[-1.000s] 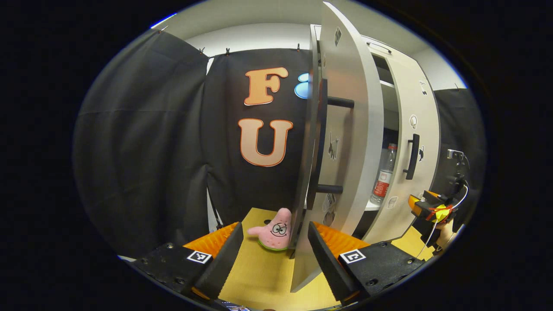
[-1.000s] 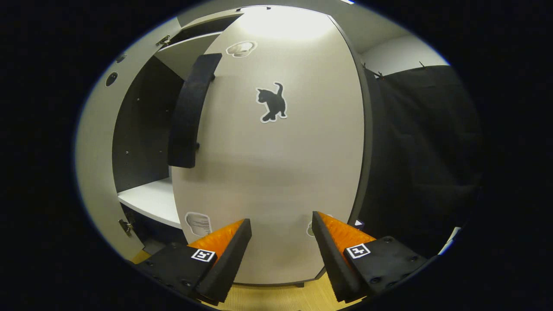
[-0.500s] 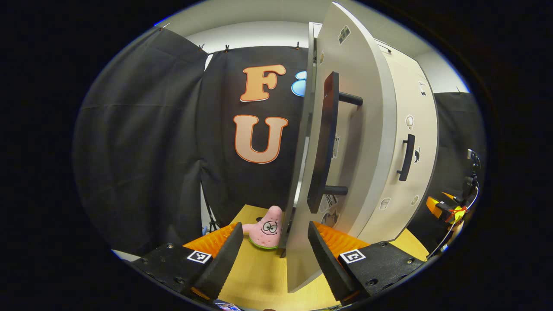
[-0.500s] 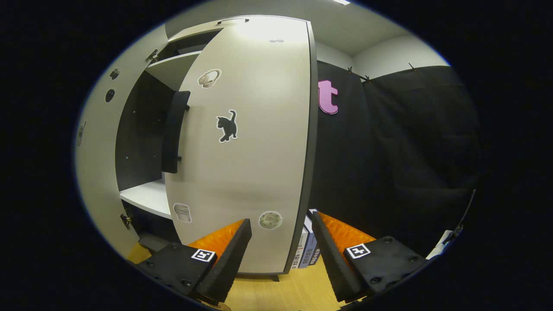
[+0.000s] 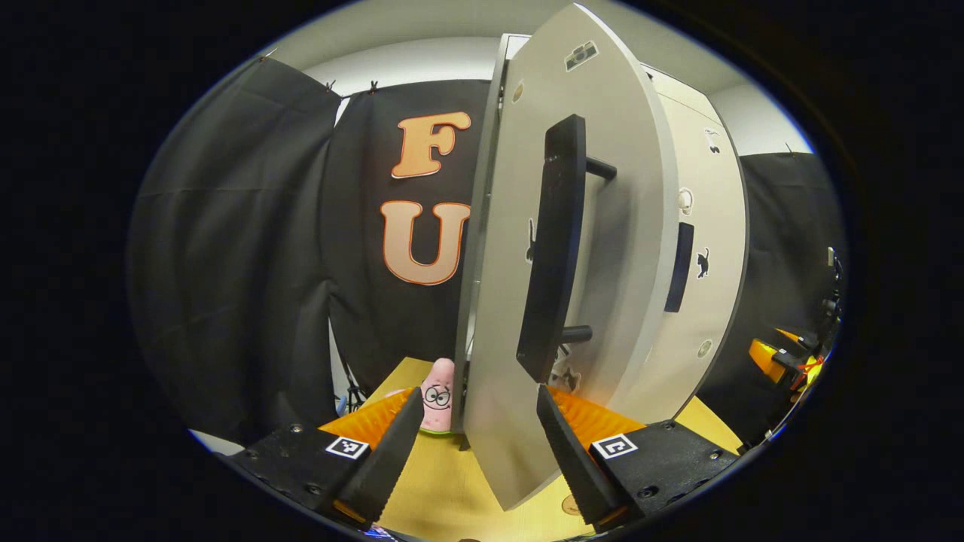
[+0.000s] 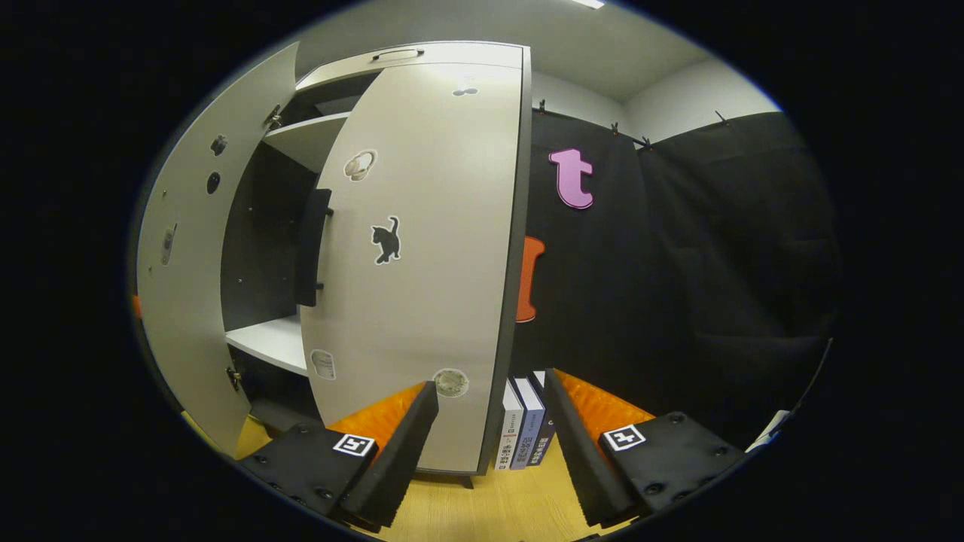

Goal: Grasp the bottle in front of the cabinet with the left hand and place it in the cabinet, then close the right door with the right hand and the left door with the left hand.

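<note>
Between the spread fingers of the left gripper, the left door edge is straddled, unclamped; bottle presumed inside the cabinet, unseen. Risk: handle snagged during push. Right gripper held apart near the right door.

Left two-finger gripper: 2 wedge-shaped fingers at 7 and 5 o'clock, with ribbed inner faces, on flat screwed mounting blocks, each carrying 1 square black-and-white marker tag. Right two-finger gripper has the same build: wedge fingers, ribbed faces, screwed blocks, 1 marker tag per side.
</note>
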A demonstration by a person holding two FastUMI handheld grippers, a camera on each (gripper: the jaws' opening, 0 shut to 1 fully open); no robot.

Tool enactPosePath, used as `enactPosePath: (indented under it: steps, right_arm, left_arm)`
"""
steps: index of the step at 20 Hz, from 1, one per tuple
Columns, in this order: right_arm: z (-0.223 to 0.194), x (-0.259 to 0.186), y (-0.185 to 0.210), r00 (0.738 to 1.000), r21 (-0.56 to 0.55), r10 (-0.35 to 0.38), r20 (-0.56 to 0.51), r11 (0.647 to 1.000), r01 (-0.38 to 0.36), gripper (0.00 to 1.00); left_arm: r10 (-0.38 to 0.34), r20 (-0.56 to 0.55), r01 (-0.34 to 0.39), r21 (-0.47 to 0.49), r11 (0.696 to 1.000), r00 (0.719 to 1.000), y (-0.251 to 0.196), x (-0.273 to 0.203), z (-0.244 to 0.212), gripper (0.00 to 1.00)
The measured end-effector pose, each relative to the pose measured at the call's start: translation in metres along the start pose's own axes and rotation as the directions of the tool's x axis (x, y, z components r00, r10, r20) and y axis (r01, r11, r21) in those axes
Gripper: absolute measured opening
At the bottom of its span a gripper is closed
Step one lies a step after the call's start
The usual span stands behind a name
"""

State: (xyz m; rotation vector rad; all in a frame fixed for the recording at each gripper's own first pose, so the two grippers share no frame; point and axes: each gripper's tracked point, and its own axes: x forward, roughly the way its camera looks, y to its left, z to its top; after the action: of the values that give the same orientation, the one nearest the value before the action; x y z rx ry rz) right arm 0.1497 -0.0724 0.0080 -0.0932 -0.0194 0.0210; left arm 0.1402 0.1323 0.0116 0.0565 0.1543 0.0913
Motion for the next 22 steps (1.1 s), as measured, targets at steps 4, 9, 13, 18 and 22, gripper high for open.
enactPosePath:
  steps: [4,9,13,18,22]
  right_arm:
    - [-0.001,-0.016,-0.018,1.0,-0.002,0.025,-0.003,1.0,-0.025,0.94]
    - [-0.004,-0.033,-0.047,0.999,-0.012,0.04,0.008,0.999,-0.04,0.94]
    - [-0.004,-0.043,-0.076,0.999,-0.008,0.034,0.024,0.999,-0.034,0.94]
    - [-0.008,-0.051,-0.108,1.0,0.011,0.015,0.025,1.0,-0.015,0.94]
    - [-0.017,-0.054,-0.123,1.0,0.043,-0.003,0.014,0.999,0.002,0.94]
  left_arm:
    - [-0.025,0.007,0.025,-0.017,1.0,1.0,-0.024,0.007,-0.003,0.93]
    - [-0.047,0.034,0.047,0.003,0.999,0.998,-0.059,0.023,-0.003,0.94]
    - [-0.098,0.05,0.099,-0.024,0.995,0.994,-0.1,0.047,-0.005,0.93]
    - [-0.085,0.036,0.085,-0.009,0.996,0.996,-0.13,0.079,-0.016,0.94]
    - [-0.072,0.029,0.072,-0.01,0.997,0.997,-0.136,0.081,-0.018,0.93]
